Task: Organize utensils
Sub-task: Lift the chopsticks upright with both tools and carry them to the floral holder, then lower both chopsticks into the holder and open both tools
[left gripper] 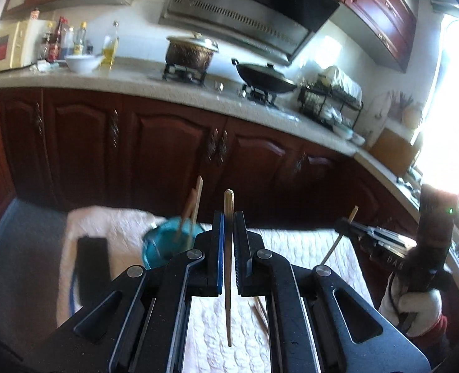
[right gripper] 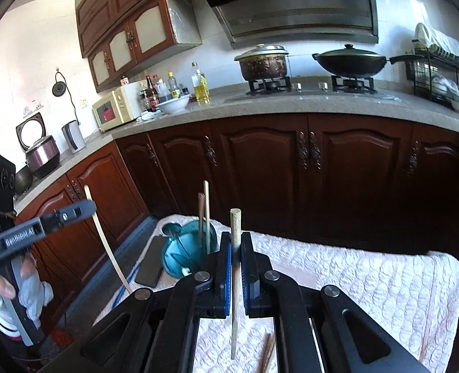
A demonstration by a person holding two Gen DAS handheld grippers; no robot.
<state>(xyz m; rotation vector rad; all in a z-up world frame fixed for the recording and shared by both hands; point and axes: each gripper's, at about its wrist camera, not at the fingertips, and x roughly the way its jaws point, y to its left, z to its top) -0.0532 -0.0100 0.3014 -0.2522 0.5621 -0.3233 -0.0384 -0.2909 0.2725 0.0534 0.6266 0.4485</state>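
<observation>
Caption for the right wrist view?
Right gripper clamps an upright chopstick near a teal holder.

Cup [right gripper: 187, 250] on quilted cloth [right gripper: 369, 283], two chopsticks [right gripper: 205, 217] upright in it; flat slab [right gripper: 150, 261] left of cup; loose chopsticks [right gripper: 268, 352] on cloth nearer the camera. Behind: cabinets, counter [right gripper: 291, 102] with pot [right gripper: 262, 62] left of wok [right gripper: 350, 60].
</observation>
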